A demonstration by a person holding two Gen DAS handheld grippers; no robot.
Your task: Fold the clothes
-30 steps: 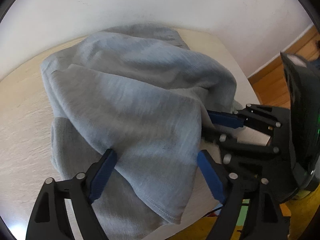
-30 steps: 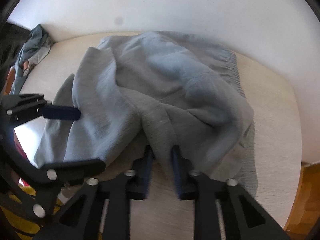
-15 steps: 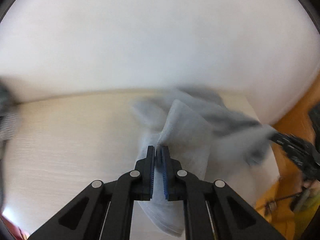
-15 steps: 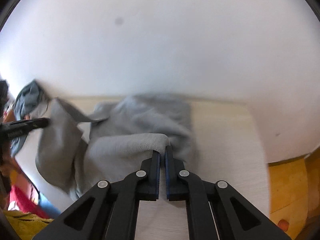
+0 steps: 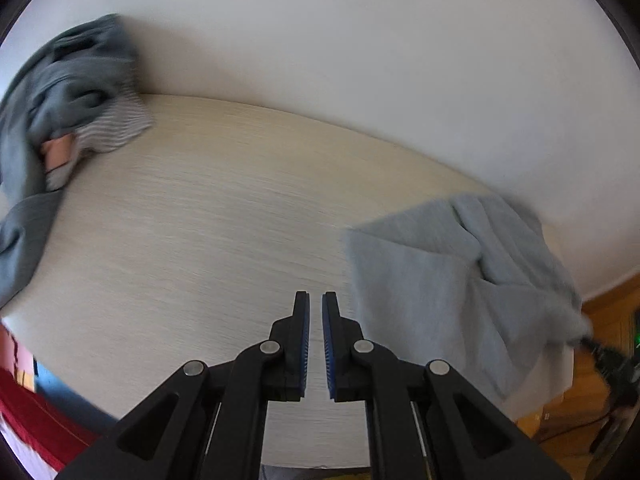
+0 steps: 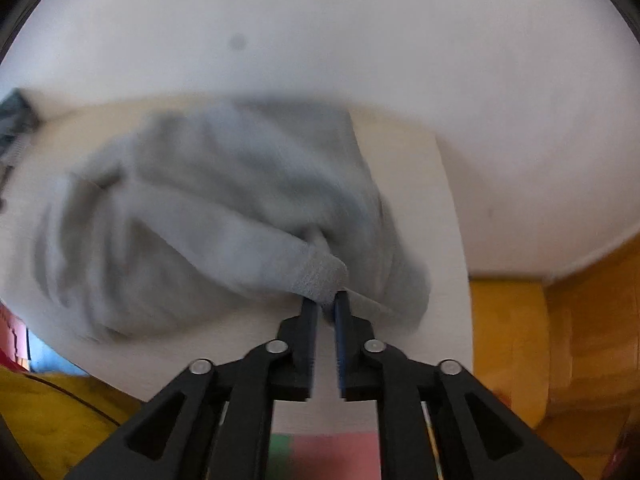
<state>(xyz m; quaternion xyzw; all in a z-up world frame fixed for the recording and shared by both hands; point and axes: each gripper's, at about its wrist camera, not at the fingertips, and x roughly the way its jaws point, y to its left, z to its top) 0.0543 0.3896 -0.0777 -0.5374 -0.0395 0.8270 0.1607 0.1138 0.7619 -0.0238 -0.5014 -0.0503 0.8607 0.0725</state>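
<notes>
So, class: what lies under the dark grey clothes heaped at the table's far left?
Under the dark grey garment, a striped cloth and something pinkish peek out over the table; anything deeper is covered.

Soft daylight, fisheye-bent edges; motion blur smears the grey garment (image 6: pixel 224 208).

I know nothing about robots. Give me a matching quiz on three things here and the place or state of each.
Things:
1. left hand-held gripper
2. light grey garment
3. dark grey clothes pile

Place or state, as the left wrist view shows it:
A. left end of the table
B. right end of the table
C. shut, holding nothing

Pairs: 1-C, 2-B, 3-A
</notes>
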